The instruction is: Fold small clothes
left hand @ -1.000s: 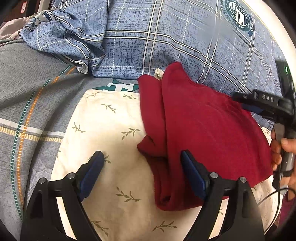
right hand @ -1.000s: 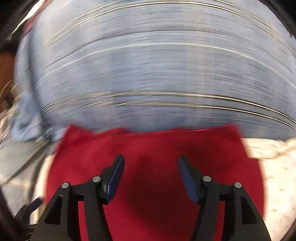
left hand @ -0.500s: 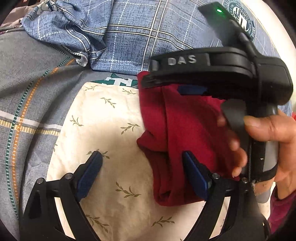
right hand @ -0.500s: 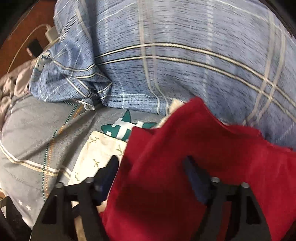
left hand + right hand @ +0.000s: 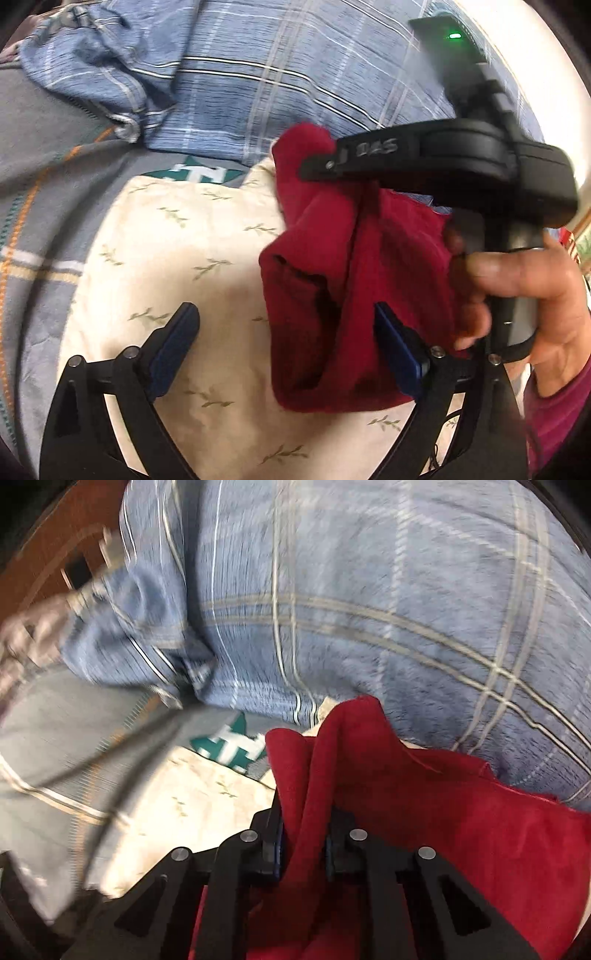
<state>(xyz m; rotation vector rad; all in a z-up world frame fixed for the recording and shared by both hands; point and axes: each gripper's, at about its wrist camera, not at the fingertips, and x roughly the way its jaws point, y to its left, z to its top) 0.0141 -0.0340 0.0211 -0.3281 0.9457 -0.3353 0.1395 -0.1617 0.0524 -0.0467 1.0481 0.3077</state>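
Note:
A dark red garment (image 5: 325, 258) lies bunched on a cream leaf-print cloth (image 5: 177, 251). In the right wrist view my right gripper (image 5: 303, 834) has its jaws closing, and the pads pinch a raised fold of the red garment (image 5: 424, 812). The left wrist view shows that right gripper (image 5: 321, 164) from the side at the garment's top edge, held by a hand (image 5: 517, 280). My left gripper (image 5: 284, 314) hangs low over the cloth, its jaws opening wide. The garment's lower part lies between its fingers, by the right pad, ungripped.
A blue plaid quilt (image 5: 277, 85) is heaped behind the garment and fills the back of the right wrist view (image 5: 369, 609). A grey striped bedsheet (image 5: 44, 184) spreads to the left. A teal-and-white patch (image 5: 199, 171) peeks out past the cream cloth's far edge.
The right gripper swung in from the right over the red garment and closed on a fold near its top. The garment bunched up. The left gripper stayed put, jaws slightly wider.

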